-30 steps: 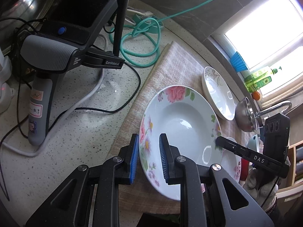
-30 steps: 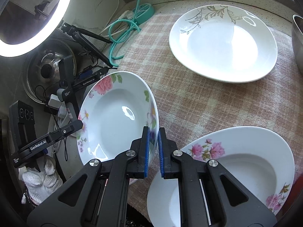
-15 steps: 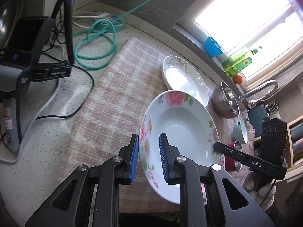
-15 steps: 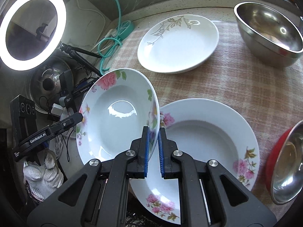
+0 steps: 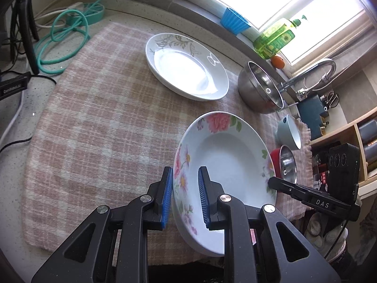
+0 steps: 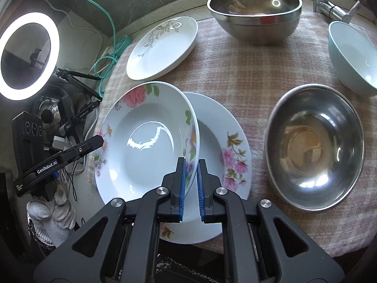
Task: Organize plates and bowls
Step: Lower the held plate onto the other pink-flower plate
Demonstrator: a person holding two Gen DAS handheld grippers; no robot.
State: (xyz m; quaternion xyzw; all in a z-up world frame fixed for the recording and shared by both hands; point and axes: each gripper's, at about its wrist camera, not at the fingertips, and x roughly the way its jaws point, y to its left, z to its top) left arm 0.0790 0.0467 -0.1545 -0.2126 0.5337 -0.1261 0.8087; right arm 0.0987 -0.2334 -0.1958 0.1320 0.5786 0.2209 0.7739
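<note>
A floral deep plate (image 5: 226, 155) hangs tilted above the checked cloth, held from both sides. My left gripper (image 5: 185, 198) is shut on its near-left rim. My right gripper (image 6: 190, 186) is shut on the opposite rim of the same floral deep plate (image 6: 146, 141). The plate's right part overlaps a second floral plate (image 6: 223, 146) that lies flat on the cloth. Behind them lies a white plate with a grey leaf pattern (image 6: 162, 49), which the left wrist view shows too (image 5: 186, 66).
On the checked cloth (image 6: 247, 70) stand a large steel bowl (image 6: 254, 11), a pale green bowl (image 6: 351, 56) and a smaller steel bowl (image 6: 315, 146). A ring light (image 6: 28, 54), cables and a tripod crowd the counter on the left. A faucet (image 5: 313, 70) and window sill lie behind.
Both grippers have carried the floral plate sideways over the cloth, away from the tripod and cables. It now hangs partly over the second floral plate, and more bowls have come into view.
</note>
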